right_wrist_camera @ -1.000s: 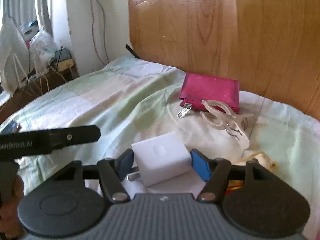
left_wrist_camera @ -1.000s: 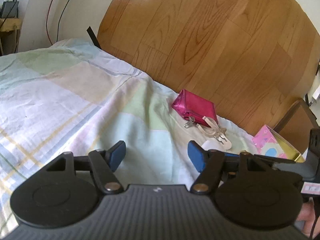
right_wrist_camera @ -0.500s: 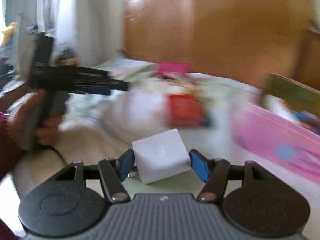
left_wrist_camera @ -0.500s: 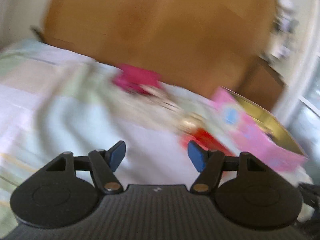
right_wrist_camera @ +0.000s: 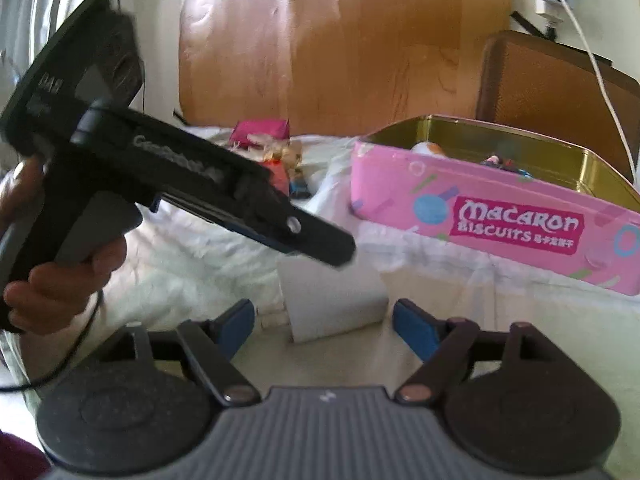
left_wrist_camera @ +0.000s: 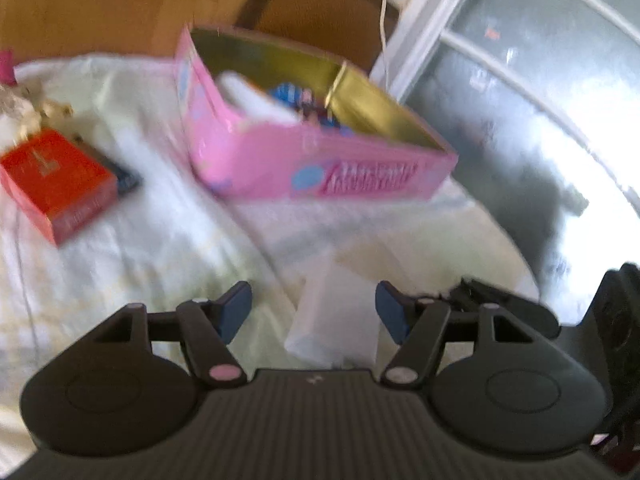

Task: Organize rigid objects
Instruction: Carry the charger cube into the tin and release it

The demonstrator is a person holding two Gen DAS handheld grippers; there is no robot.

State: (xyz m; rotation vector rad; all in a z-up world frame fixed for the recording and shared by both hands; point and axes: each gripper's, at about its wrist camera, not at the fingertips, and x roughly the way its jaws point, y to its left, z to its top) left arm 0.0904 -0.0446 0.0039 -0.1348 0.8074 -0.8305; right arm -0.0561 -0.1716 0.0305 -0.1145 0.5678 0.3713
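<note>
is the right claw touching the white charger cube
Apart. The right wrist view shows the right claw with jaws just opened; bedsheet shows between each blue pad and the white plastic charger cube.

Pink biscuit tin (right_wrist_camera: 496, 220) on the bed: side panel reads "Macaron BISCUITS" in white on a magenta patch, followed by small characters too small to read. In the left wrist view the same lettering is blurred and unreadable. Left gripper (right_wrist_camera: 224, 196) body has embossed lettering, blurred; not legible. Red box (left_wrist_camera: 56, 184) print is unreadable.
</note>
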